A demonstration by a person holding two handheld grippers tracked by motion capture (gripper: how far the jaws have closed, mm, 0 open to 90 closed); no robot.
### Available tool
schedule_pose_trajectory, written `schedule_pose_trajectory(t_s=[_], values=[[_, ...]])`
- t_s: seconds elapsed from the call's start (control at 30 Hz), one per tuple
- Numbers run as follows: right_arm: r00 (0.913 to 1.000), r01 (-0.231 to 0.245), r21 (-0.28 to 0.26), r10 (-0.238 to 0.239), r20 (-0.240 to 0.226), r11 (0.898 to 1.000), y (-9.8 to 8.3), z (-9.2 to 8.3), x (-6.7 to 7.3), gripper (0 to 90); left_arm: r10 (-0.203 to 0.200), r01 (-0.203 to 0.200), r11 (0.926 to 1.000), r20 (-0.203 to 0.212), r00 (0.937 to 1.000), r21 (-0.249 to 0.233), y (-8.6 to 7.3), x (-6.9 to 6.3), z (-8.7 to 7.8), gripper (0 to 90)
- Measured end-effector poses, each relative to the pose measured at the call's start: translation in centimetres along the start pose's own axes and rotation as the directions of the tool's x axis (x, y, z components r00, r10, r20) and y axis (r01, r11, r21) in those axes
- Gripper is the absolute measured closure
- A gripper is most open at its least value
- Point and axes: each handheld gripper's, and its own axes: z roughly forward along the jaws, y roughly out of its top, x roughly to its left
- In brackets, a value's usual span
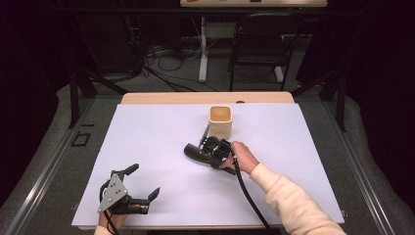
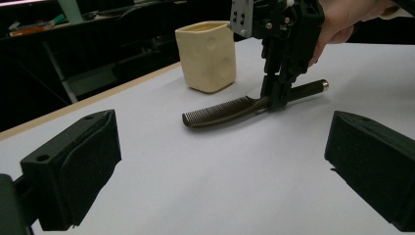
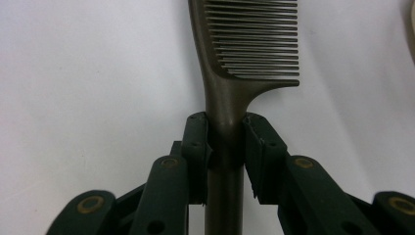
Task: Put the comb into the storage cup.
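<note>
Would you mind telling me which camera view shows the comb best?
The left gripper view: the whole comb lies side-on, teeth to handle tip. The right gripper view shows its neck and some teeth close up, clamped by the right gripper. The high view shows a small dark shape.

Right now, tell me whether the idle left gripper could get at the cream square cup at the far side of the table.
Probably yes: the open left gripper has bare table ahead, though the dark comb, held by the right gripper, lies partly across its path to the cup.
</note>
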Motion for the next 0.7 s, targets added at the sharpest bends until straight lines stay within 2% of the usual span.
schedule_pose_trajectory(t_s=[0.27,0.3,0.67,0.7], values=[[0.9999,-0.006,-0.042,0.006,-0.009,0.999,-0.8,-1.3,-0.3,72.1,0.001,-0.001,1.0000,0.002,1.0000,0.003,0.0,0.0,0.0,0.0],[0.9997,-0.023,-0.058,0.023,-0.011,0.998,-1.0,-1.6,-0.4,72.1,0.001,-0.001,1.0000,0.001,1.0000,0.003,0.0,0.0,0.0,0.0],[0.9995,-0.029,-0.112,0.028,-0.017,0.993,-1.8,-3.0,-0.6,72.1,-0.001,0.001,1.0000,-0.001,1.0000,0.002,0.0,0.0,0.0,0.0],[0.9994,-0.031,-0.131,0.029,-0.019,0.991,-2.0,-3.2,-0.7,72.1,-0.001,0.001,1.0000,0.000,1.0000,0.001,0.0,0.0,0.0,0.0]])
